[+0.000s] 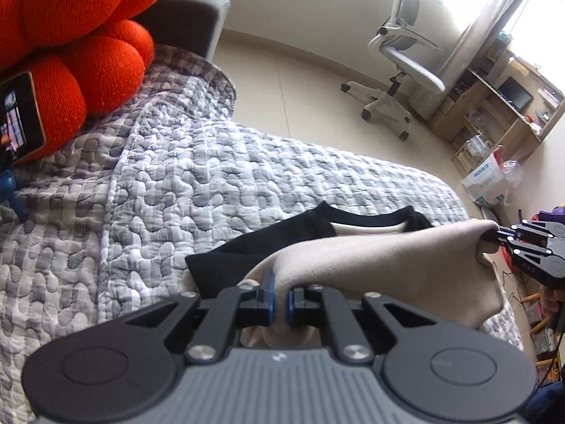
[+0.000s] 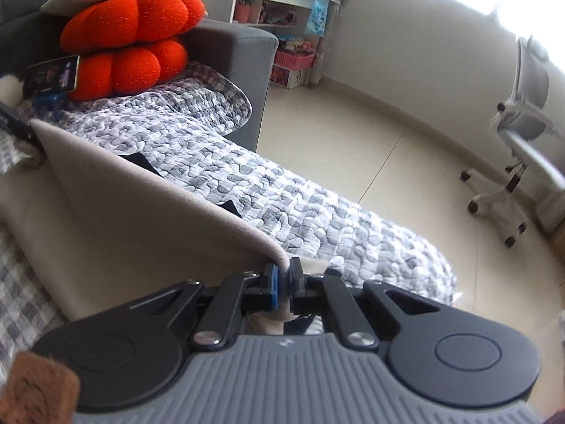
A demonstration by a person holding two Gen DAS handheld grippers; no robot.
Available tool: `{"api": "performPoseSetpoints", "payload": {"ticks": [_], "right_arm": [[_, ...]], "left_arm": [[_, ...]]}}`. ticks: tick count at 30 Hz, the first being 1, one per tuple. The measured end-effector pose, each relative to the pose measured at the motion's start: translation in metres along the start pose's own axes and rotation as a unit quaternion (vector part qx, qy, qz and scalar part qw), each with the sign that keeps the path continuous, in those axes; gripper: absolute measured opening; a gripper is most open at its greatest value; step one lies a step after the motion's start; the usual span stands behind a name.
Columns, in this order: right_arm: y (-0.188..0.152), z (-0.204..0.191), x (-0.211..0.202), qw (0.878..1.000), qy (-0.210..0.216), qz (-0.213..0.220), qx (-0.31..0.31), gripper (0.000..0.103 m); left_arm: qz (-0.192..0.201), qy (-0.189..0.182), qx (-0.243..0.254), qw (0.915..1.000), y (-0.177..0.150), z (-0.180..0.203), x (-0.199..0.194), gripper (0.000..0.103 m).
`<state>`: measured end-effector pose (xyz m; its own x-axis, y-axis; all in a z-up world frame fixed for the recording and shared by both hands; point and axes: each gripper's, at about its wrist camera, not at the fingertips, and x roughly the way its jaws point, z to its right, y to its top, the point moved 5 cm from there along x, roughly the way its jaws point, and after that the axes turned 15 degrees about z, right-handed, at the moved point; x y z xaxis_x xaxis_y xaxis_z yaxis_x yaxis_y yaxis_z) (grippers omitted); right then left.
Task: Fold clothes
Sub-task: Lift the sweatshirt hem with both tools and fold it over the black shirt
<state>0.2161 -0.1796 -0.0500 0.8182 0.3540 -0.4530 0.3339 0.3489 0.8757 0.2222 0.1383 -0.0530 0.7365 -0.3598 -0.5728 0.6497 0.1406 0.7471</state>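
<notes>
A beige garment with black collar and sleeve trim (image 1: 381, 261) lies on the grey quilted cover (image 1: 197, 176) of a sofa. My left gripper (image 1: 280, 300) is shut on one part of its beige edge. My right gripper (image 2: 284, 281) is shut on another part of that edge, and it shows at the right of the left wrist view as the right gripper (image 1: 494, 238) pinching the cloth. Between the two grips the beige fabric (image 2: 141, 219) is lifted and stretched over the rest of the garment. The black collar (image 1: 363, 217) lies flat beyond the raised fold.
Orange pumpkin-shaped cushions (image 2: 130, 46) and a phone (image 1: 19, 116) on a stand sit at the sofa's far end by the grey armrest (image 2: 243, 53). A white office chair (image 1: 399, 67) stands on the pale tiled floor. Shelves and bags (image 1: 487, 176) line the wall.
</notes>
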Motion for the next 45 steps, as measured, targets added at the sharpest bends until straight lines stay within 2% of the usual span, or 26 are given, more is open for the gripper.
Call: {"api": "performPoseSetpoints", "payload": {"ticks": [4,6,8,12,15,18,19,20,21,23,28,33,36,40,43,45], "right_arm": [[-0.005,0.006,0.017,0.999,0.007,-0.019,0.032,0.007],[-0.009,0.01,0.022,0.998,0.007,-0.03,0.056,0.011],[-0.009,0.014,0.023,0.996,0.016,-0.031,0.078,0.016],[-0.011,0.022,0.024,0.992,0.034,-0.03,0.119,0.018],[-0.012,0.028,0.024,0.989,0.045,-0.028,0.141,0.018],[-0.013,0.028,0.025,0.989,0.051,-0.023,0.137,0.018],[-0.012,0.028,0.024,0.989,0.052,-0.02,0.135,0.016],[-0.011,0.029,0.023,0.989,0.052,-0.016,0.134,0.009],[-0.01,0.029,0.02,0.99,0.057,-0.014,0.131,0.009],[-0.005,0.024,0.012,0.992,0.063,-0.012,0.111,0.008],[0.01,0.015,-0.043,0.994,0.068,0.032,0.085,0.007],[0.011,-0.014,-0.127,0.992,0.082,0.082,0.041,0.007],[0.003,-0.027,-0.153,0.991,0.085,0.095,0.029,0.007],[-0.007,-0.041,-0.167,0.992,0.081,0.1,0.014,0.007],[-0.015,-0.051,-0.172,0.992,0.079,0.096,0.0,0.007],[-0.023,-0.051,-0.173,0.994,0.071,0.089,0.002,0.007]], "left_arm": [[-0.011,-0.018,-0.032,0.9993,0.001,-0.009,0.016,0.01],[-0.008,-0.028,-0.054,0.9981,0.002,-0.014,0.02,0.019],[-0.003,-0.041,-0.082,0.9958,0.002,-0.019,0.022,0.024],[0.014,-0.064,-0.131,0.9892,0.0,-0.027,0.024,0.035],[0.026,-0.081,-0.161,0.9832,-0.001,-0.034,0.025,0.038],[0.029,-0.088,-0.16,0.9827,-0.001,-0.033,0.028,0.037],[0.031,-0.091,-0.157,0.9829,-0.001,-0.032,0.027,0.034],[0.033,-0.094,-0.153,0.9831,0.0,-0.03,0.026,0.023],[0.034,-0.094,-0.145,0.9843,0.0,-0.027,0.024,0.018],[0.038,-0.094,-0.129,0.9865,0.001,-0.022,0.016,0.016],[0.055,-0.097,-0.093,0.9893,0.004,-0.011,-0.019,0.013],[0.067,-0.116,-0.001,0.991,-0.011,0.012,-0.08,0.013],[0.054,-0.116,0.039,0.991,-0.03,0.021,-0.095,0.013],[0.047,-0.109,0.093,0.9886,-0.046,0.03,-0.109,0.013],[0.056,-0.094,0.131,0.9854,-0.051,0.035,-0.118,0.013],[0.068,-0.101,0.144,0.982,-0.053,0.038,-0.123,0.013]]}}
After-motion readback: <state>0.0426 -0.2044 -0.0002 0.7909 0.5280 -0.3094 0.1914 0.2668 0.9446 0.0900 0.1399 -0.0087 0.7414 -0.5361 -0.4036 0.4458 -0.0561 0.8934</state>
